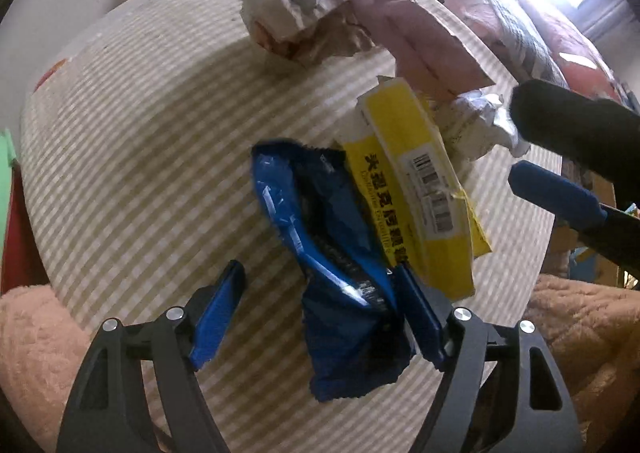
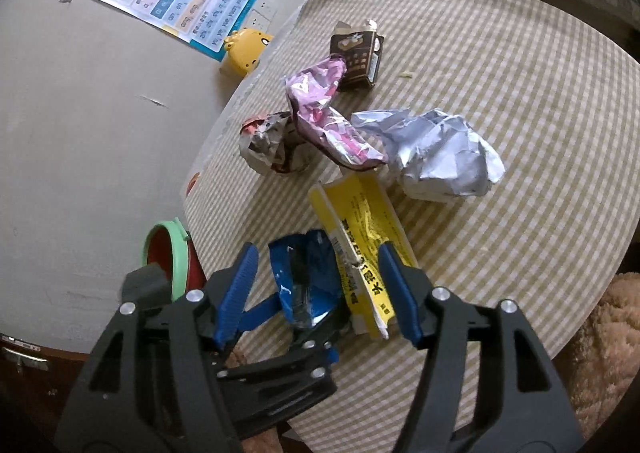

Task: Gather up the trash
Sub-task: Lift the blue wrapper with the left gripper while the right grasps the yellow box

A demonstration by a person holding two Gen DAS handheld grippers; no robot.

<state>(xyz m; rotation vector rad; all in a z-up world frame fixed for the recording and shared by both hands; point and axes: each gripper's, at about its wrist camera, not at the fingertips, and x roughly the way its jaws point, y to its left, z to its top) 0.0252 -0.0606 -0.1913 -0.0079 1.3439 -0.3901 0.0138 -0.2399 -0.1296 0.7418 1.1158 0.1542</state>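
1. Grasping the blue wrapper point(image 1: 340, 265) is judged to be the step in hand; it lies crumpled on the checked worktop point(image 1: 140, 133), touching the yellow packet point(image 1: 416, 181) along one side.
2. The left gripper point(image 1: 320, 313) is seen spread, its jaws standing either side of the blue wrapper's near end; one pad appears to touch the wrapper at the edge next to the yellow packet, but nothing is pinched yet.
3. The right gripper point(image 2: 316, 293) is likewise spread and holds nothing; it hangs above the blue wrapper and the yellow packet and should be kept clear of the left gripper's path.
4. The left gripper should be lowered until both pads lie below the wrapper's upper folds, then closed across its narrow width.
5. The pad next to the yellow packet should be kept on the wrapper's side of the seam, so that the packet is not caught with it.
6. A firm closure is advised: the foil is thin and is likely to slip.
7. A green-rimmed red bin point(image 2: 172, 253) stands on the far side of the blue wrapper from the yellow packet, beyond the worktop edge; it is presumed the destination.
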